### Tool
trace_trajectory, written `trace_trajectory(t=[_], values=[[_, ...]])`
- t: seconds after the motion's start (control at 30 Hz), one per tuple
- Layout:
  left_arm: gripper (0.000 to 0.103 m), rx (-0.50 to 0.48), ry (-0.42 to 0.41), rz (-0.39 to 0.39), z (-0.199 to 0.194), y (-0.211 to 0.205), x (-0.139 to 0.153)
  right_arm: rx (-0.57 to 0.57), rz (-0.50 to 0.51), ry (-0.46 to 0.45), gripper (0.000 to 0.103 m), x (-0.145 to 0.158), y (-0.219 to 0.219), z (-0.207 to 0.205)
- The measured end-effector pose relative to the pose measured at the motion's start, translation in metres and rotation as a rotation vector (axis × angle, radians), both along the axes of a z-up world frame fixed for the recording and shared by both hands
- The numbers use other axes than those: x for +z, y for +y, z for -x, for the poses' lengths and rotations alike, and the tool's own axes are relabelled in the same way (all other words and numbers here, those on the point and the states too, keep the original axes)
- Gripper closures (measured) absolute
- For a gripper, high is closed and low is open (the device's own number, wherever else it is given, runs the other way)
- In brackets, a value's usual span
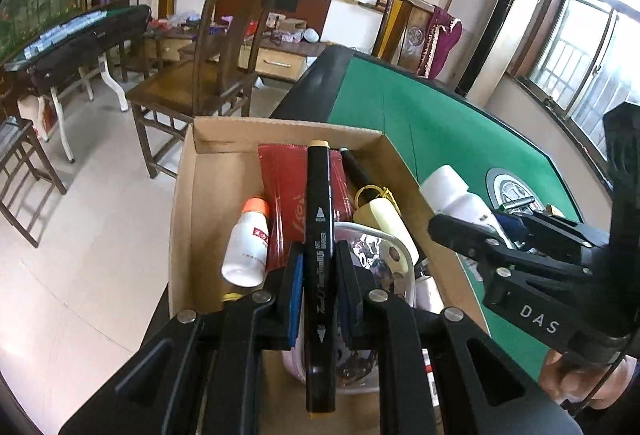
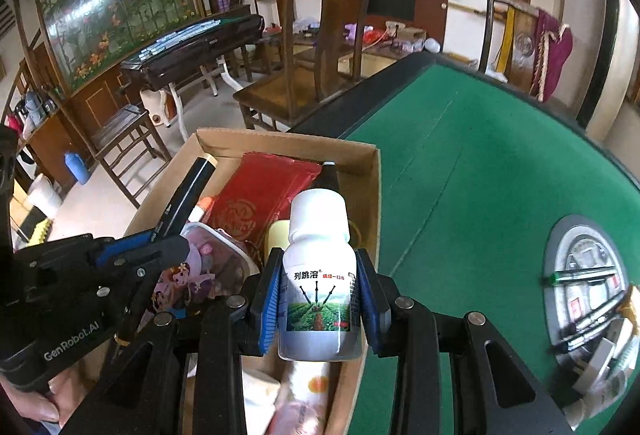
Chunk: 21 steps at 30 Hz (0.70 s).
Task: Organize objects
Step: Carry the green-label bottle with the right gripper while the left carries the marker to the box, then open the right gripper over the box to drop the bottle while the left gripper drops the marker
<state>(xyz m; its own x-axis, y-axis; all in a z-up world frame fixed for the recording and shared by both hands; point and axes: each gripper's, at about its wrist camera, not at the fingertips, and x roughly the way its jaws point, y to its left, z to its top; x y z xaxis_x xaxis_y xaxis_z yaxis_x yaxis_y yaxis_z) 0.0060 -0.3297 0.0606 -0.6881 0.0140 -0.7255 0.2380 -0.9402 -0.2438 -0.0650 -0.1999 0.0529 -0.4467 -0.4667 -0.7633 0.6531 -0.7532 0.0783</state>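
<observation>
One black, tan-capped marker

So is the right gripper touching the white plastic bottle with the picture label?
Touching. In the right wrist view the right gripper has its blue pads pressed against both sides of the white plastic bottle, holding it above the cardboard box.

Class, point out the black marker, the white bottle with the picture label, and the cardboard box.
black marker (image 1: 319, 267), left wrist view, middle of barrel.
white bottle (image 2: 318, 291), right wrist view, label.
cardboard box (image 1: 212, 195), left wrist view, inner left wall.
</observation>
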Motion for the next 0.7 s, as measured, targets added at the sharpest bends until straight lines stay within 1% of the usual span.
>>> trace_trajectory(t=[0.07,0.17,0.27,0.4,0.47,0.6,0.7], values=[[0.088,0.003,-0.004,-0.017,0.004,-0.005,0.001,0.003,0.0,-0.019,0.065,-0.002,-0.005,0.005],[0.088,0.007,-0.015,-0.012,0.01,-0.007,0.0,0.006,0.005,-0.055,0.065,-0.008,-0.012,0.012],[0.088,0.006,-0.022,-0.024,0.015,-0.014,0.001,0.018,0.014,-0.09,0.065,-0.013,-0.022,0.016],[0.088,0.017,-0.022,-0.037,0.019,-0.025,0.002,0.022,0.02,-0.116,0.065,-0.015,-0.033,0.024],[0.088,0.023,-0.018,-0.059,0.019,-0.032,0.002,0.022,0.021,-0.131,0.065,-0.016,-0.037,0.029],[0.088,0.03,-0.023,-0.088,0.021,-0.042,-0.001,0.006,0.017,-0.143,0.065,-0.019,-0.043,0.036],[0.088,0.045,-0.023,-0.095,0.02,-0.048,-0.001,-0.009,0.017,-0.148,0.065,-0.022,-0.047,0.041]])
